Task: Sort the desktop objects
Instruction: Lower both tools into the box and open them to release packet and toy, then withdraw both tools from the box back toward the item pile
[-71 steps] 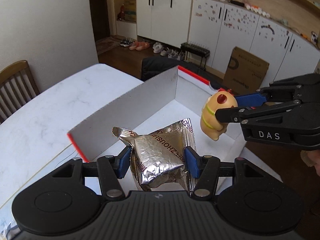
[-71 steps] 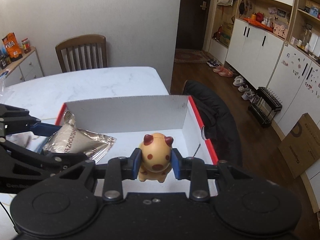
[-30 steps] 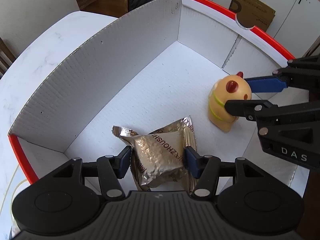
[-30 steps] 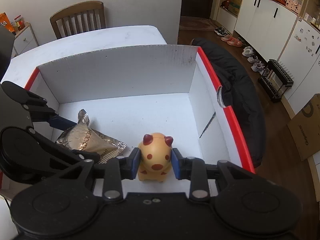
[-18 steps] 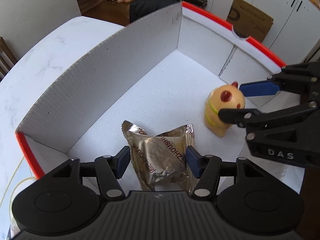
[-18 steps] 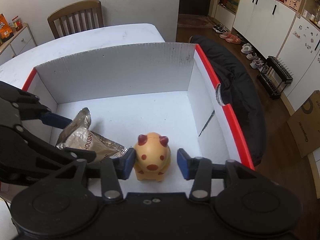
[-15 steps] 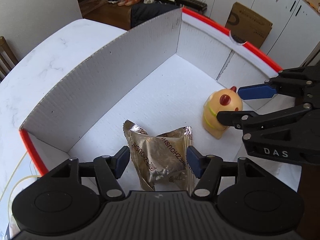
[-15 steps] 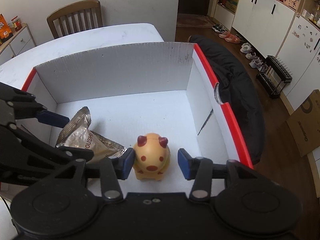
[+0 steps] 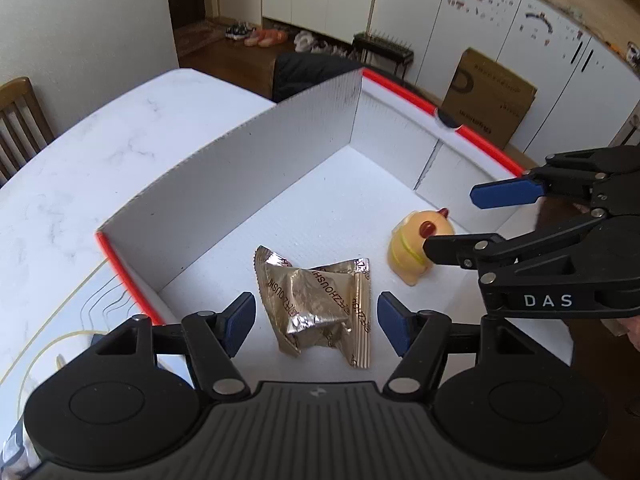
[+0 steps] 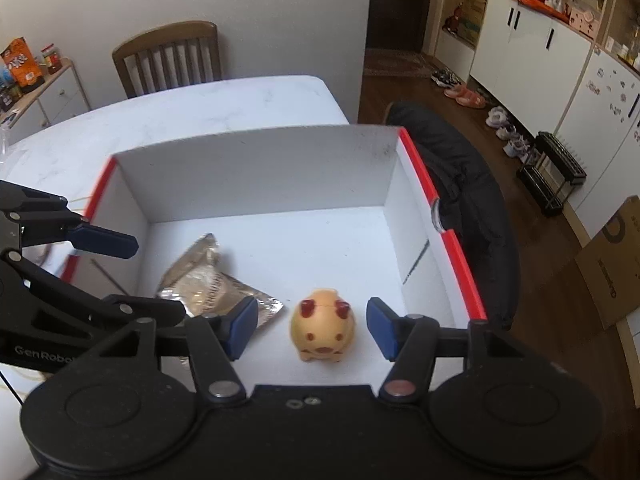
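Observation:
A crumpled silver foil snack packet [image 9: 320, 304] lies on the floor of a white cardboard box with red edges [image 9: 224, 184]. My left gripper [image 9: 316, 326] hovers above the packet, jaws opening, pads clear of it. A yellow toy pig with red ears [image 10: 323, 328] stands on the box floor to the packet's right. My right gripper [image 10: 307, 328] sits over the pig, jaws opening, with a gap on both sides of the toy. In the left wrist view the pig [image 9: 416, 252] stands below the right gripper [image 9: 460, 222]; in the right wrist view the packet [image 10: 208, 284] lies partly behind the left gripper [image 10: 132, 280].
The box [image 10: 256, 172] rests on a white marble table [image 10: 180, 116]. A wooden chair [image 10: 168, 56] stands at the table's far side. A dark padded chair [image 10: 464, 184] sits just beyond the box's right wall. A brown carton [image 9: 488, 96] is on the floor.
Both grippers let go and rose: the left released the foil packet, which settled flat on the box floor, and the right widened off the toy pig, which stands free.

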The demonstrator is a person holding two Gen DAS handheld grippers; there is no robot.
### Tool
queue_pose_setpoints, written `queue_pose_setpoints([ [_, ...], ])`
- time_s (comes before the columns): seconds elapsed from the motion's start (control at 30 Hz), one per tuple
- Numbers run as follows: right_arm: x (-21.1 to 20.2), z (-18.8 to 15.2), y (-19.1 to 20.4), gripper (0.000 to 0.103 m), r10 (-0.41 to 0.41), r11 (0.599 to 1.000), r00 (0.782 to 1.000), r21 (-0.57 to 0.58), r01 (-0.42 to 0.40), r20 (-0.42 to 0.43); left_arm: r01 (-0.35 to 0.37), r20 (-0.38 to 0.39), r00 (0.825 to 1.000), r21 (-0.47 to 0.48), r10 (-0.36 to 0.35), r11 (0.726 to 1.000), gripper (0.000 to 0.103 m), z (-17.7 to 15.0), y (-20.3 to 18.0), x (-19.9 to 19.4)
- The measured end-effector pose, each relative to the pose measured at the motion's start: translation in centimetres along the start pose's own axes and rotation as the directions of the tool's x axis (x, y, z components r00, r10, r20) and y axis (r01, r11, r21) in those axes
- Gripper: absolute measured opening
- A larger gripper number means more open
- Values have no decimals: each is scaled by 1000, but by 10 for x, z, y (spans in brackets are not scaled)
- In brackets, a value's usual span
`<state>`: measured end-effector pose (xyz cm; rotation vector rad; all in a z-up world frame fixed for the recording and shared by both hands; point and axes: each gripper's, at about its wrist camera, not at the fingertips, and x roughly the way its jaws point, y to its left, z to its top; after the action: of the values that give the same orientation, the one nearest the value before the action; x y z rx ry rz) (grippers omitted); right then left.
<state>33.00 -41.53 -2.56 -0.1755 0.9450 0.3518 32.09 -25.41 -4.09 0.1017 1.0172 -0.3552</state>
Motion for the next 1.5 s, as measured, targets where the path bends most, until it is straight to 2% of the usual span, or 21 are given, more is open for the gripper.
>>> queue_pose_setpoints([
  [0.33,-41,-3,31,60,16,1000,999,-12,-15,50,7,102,995,-40,-3,999,66,-26,6,-51],
  [0.63,-61,-7,70,63,42,999,996,-24,-40,82,19,165,986,-69,-7,997,67,-58,22,-91],
  [0.7,-63,-8,79,63,45,999,995,-28,-43,85,18,175,985,-77,-5,997,71,-65,27,-100],
  [0.87,-68,-10,102,63,55,998,994,-37,-52,91,22,191,981,-90,-4,996,71,-82,41,-118],
  [1.03,-71,-14,125,63,74,997,993,-45,-70,95,17,211,978,-108,7,994,81,-99,56,-134],
  [1.17,-73,-16,145,70,97,994,990,-59,-91,106,19,217,976,-147,14,989,83,-114,73,-143],
  [1.37,-74,-19,175,72,119,991,986,-69,-111,115,10,222,974,-198,35,980,90,-140,99,-156],
  [1.5,-72,-22,194,73,128,990,985,-80,-119,114,14,224,974,-234,40,972,91,-158,116,-164],
])
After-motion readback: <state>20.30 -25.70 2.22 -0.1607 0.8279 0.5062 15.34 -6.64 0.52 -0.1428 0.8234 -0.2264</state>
